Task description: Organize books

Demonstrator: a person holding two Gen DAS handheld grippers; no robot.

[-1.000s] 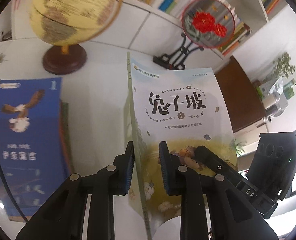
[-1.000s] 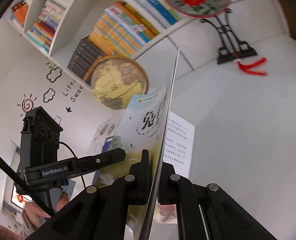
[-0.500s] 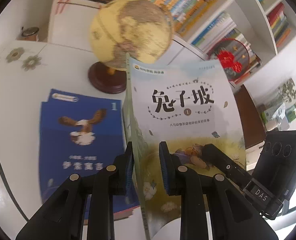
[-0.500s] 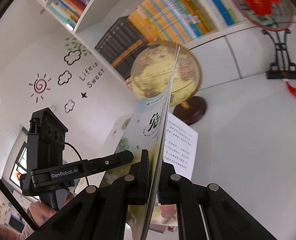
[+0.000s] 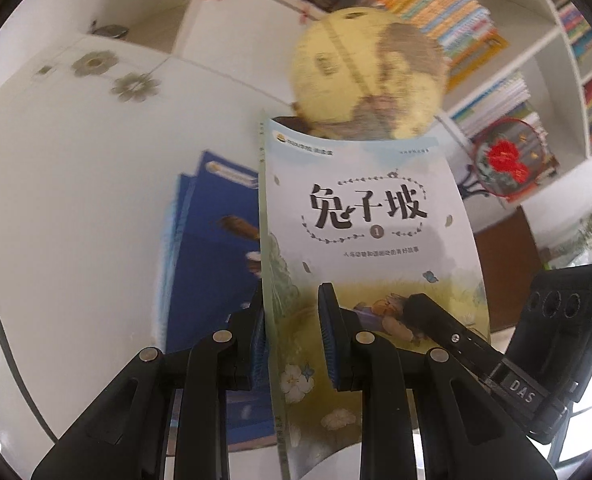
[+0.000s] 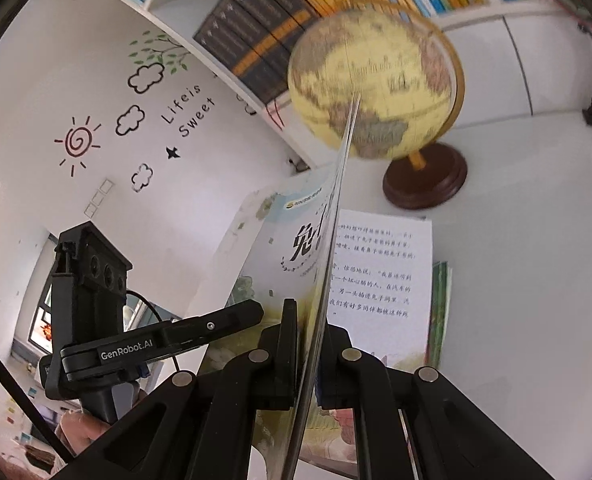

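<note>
I have the pale picture book (image 5: 360, 248) carried in the air between both grippers, above the tabletop (image 5: 75, 200). The left gripper (image 5: 291, 336) has its fingers clenched on the spine edge; the right gripper (image 6: 310, 356) has its fingers clenched tight on the front cover, which its camera sees edge-on. I judge this the carrying step: the book is lifted and headed for the blue book stack (image 5: 211, 280) lying at nine o'clock of it. The next move calls for lowering it flat and square onto that pile before releasing. At twelve o'clock stands the globe (image 5: 368, 76), close enough to clip. Only the left view shows the blue stack and the red fan ornament (image 5: 504, 160); only the right view shows the open text page (image 6: 380, 280) behind the cover and a hand (image 6: 83, 432).
</note>
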